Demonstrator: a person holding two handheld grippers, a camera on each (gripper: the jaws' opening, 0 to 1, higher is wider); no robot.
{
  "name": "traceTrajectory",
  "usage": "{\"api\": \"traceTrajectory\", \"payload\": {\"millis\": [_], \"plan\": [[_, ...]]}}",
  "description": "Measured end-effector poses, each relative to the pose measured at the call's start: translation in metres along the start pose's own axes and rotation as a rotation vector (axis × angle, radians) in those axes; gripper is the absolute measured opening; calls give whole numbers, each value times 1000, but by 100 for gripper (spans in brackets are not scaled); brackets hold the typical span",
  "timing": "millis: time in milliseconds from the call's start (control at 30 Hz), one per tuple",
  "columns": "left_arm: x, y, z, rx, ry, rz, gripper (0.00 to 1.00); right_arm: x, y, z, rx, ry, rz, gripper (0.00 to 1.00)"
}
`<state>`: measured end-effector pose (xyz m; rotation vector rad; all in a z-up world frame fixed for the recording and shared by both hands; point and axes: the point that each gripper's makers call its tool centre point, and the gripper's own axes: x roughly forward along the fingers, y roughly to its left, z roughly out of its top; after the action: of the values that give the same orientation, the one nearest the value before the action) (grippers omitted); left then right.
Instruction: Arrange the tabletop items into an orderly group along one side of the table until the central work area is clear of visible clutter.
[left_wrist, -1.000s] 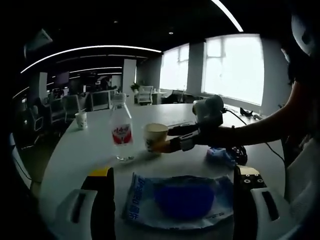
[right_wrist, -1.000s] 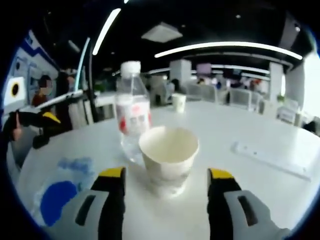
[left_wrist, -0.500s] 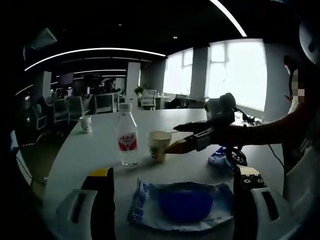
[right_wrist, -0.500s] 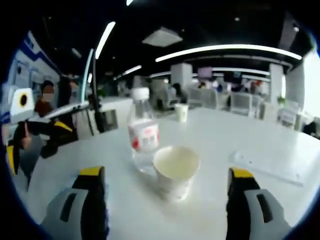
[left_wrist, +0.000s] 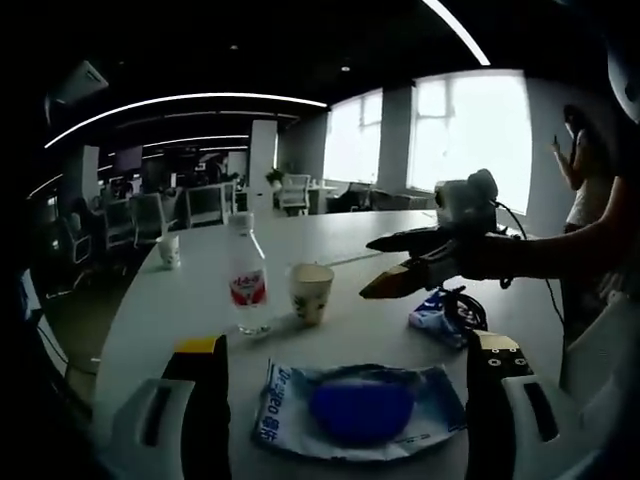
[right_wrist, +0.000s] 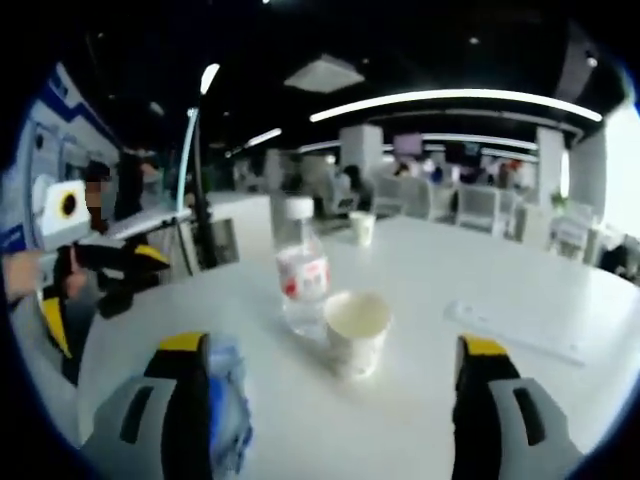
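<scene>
Backing off is what my right claw (right_wrist: 330, 400) has done: a second ago the paper cup (right_wrist: 357, 330) sat right between its jaws, and now the cup stands well ahead of them on the tabletop (right_wrist: 420, 400), with both jaws spread wide and holding nothing. From the left gripper view I see that same right claw (left_wrist: 392, 262) hanging above the tabletop, off to the right of the cup (left_wrist: 311, 292) and apart from it, jaws parted.

I judge the cup has been set where it is on purpose. It stands upright just beside the water bottle (right_wrist: 302, 280), the two almost touching, so they already read as a small group. A second paper cup (right_wrist: 362, 228) sits far ahead of them, toward the far edge, still on its own.

My left claw (left_wrist: 345, 400) is open too, gripping nothing. Its jaws stand on either side of the flat blue-and-white packet (left_wrist: 360, 412), which lies directly ahead of the jaws, nearer to me than the bottle (left_wrist: 247, 285). I hold the claw there, I think, because the packet is the next thing to collect. It lies flat, so the jaws will probably need to come down low onto an edge.

Right of my left claw, past its right jaw, a small crumpled blue wrapper (left_wrist: 432, 315) rests beside a dark cable (left_wrist: 470, 310). Those remain loose clutter in the working area.
</scene>
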<state>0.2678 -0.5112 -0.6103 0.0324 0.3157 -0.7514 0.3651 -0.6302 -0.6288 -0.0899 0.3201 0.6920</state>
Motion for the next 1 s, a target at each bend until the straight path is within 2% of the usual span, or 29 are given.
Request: {"api": "traceTrajectory", "payload": {"millis": [233, 467, 1000], "plan": [[2, -8, 3, 10, 16, -14, 99, -25, 0, -2, 22, -1, -14, 100], [2, -18, 4, 10, 21, -27, 99, -50, -1, -17, 35, 35, -31, 100], [2, -30, 4, 28, 38, -43, 99, -96, -6, -35, 76, 52, -82, 100]]}}
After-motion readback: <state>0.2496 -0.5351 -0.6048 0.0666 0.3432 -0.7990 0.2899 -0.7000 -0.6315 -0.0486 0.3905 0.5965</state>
